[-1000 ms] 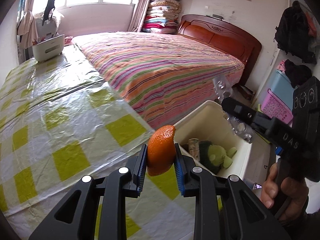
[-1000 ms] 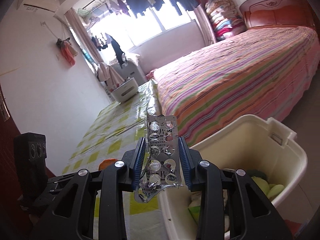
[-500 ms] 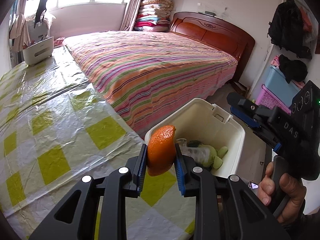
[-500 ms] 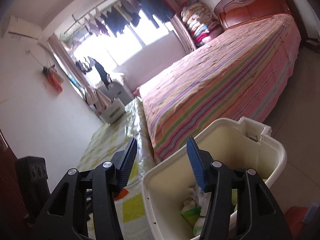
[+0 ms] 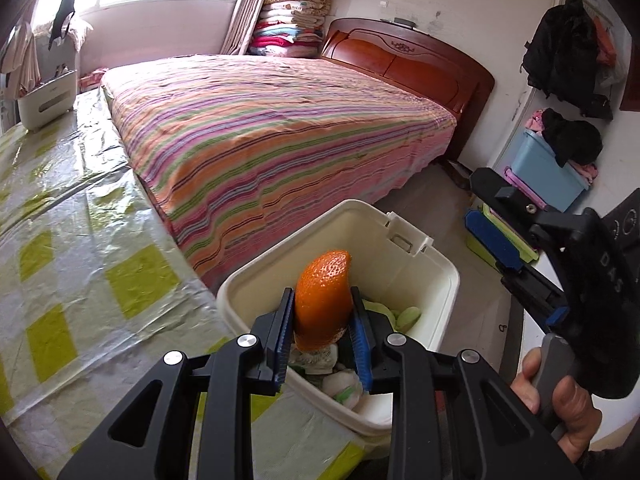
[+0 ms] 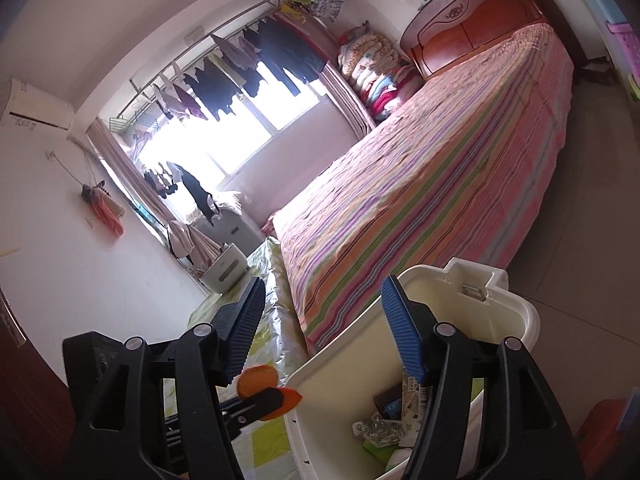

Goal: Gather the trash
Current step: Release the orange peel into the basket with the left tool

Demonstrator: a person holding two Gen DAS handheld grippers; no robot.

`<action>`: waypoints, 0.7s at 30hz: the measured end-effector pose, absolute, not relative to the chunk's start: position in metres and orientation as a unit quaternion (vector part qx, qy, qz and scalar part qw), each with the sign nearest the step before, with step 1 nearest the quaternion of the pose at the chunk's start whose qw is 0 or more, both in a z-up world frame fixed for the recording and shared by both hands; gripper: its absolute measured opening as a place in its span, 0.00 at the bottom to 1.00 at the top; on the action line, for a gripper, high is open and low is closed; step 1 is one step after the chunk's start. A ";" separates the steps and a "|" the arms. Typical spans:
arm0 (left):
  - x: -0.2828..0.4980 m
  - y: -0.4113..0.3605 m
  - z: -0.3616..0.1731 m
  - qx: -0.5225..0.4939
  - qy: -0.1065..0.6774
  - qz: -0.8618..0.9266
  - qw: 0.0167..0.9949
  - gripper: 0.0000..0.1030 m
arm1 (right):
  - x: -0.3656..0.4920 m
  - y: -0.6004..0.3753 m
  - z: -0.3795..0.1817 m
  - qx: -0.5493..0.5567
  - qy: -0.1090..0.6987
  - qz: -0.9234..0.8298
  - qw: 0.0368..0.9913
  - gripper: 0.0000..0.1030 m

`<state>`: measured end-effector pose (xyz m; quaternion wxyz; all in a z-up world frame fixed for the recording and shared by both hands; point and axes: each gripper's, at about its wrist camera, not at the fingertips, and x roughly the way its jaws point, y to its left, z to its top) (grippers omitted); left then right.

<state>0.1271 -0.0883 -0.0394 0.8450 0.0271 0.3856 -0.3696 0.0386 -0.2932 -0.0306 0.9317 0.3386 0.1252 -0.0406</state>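
My left gripper [image 5: 322, 328] is shut on a piece of orange peel [image 5: 323, 300] and holds it over the near rim of the cream trash bin [image 5: 436, 264]. The bin holds several pieces of trash, among them crumpled paper and green scraps. My right gripper [image 6: 324, 324] is open and empty above the bin [image 6: 516, 312]; in the left wrist view it [image 5: 496, 216] hangs to the right of the bin. The peel [image 6: 260, 380] and left gripper show at the bin's left edge in the right wrist view. A silver blister pack [image 6: 372, 428] lies inside the bin.
A table with a yellow-checked plastic cover [image 5: 80, 248] stands left of the bin, with a white box [image 5: 46, 98] at its far end. A striped bed [image 5: 260, 128] lies behind. Blue and pink storage boxes [image 5: 548, 168] stand at the right wall.
My right gripper opened and the blister pack dropped into the bin. My left gripper carried the orange peel from over the table to over the bin's near rim.
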 end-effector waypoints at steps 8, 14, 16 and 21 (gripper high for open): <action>0.123 -0.102 -0.048 0.045 0.393 -0.374 0.839 0.30 | 0.036 -0.288 -0.029 0.335 0.117 -0.039 0.934 0.58; 0.113 -0.100 -0.039 0.057 0.355 -0.357 0.862 0.67 | 0.035 -0.287 -0.032 0.331 0.113 -0.045 0.936 0.61; 0.108 -0.095 -0.032 0.063 0.329 -0.348 0.876 0.69 | 0.033 -0.288 -0.032 0.326 0.111 -0.051 0.937 0.67; 0.097 -0.075 -0.021 0.100 0.284 -0.278 0.912 0.70 | 0.027 -0.269 -0.023 0.262 0.103 -0.077 0.956 0.83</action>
